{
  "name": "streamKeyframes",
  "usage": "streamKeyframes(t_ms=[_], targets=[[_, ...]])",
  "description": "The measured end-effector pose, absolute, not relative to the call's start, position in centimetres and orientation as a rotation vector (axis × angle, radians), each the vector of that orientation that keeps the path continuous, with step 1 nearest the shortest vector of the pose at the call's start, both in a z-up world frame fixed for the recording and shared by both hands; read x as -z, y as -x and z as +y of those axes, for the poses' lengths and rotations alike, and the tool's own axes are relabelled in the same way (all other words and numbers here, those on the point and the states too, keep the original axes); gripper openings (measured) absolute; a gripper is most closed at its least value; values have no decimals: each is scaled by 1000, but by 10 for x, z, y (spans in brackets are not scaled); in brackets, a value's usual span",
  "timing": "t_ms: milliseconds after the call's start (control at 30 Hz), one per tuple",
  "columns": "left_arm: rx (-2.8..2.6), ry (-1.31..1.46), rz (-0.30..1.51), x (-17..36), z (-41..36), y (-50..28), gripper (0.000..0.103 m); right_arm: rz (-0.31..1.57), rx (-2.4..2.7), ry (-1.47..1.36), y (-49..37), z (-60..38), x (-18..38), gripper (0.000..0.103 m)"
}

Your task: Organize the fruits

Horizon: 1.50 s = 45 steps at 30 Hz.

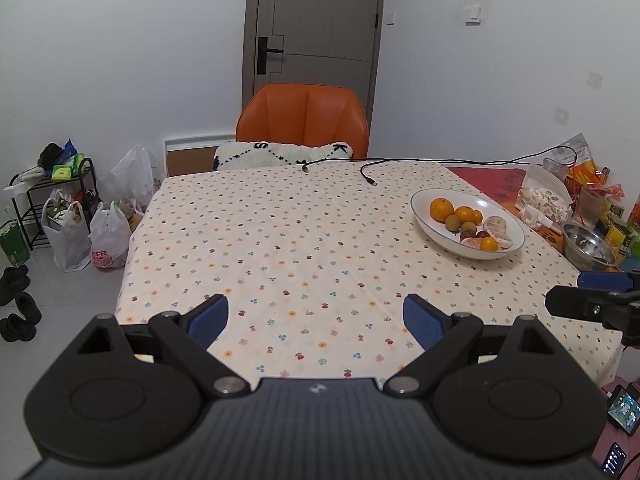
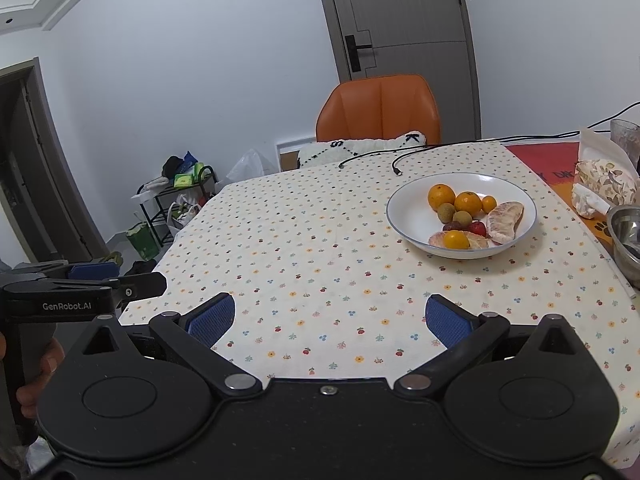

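Note:
A white bowl stands on the right half of the flower-print tablecloth. It holds oranges, small brown-green fruits, red fruits and peeled citrus pieces. My left gripper hovers open over the table's near edge, nothing between its blue pads. My right gripper is open too, likewise empty, with the bowl ahead and to its right. Each gripper shows at the edge of the other's view.
A steel bowl, snack packets and a paper-wrapped bundle crowd the table's right side. Black cables lie at the far edge. An orange chair with a cushion stands behind; bags and a rack sit on the floor left.

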<state>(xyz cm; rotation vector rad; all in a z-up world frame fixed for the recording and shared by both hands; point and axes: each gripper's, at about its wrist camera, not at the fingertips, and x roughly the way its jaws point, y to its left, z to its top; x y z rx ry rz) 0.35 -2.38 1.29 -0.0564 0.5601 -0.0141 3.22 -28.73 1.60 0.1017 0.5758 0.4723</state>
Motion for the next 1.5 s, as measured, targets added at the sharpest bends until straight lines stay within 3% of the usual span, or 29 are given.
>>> streamKeyframes(t_ms=[1500], targets=[[14, 55, 561, -12, -24, -4, 93, 585, -467, -104, -34, -289, -12, 103]])
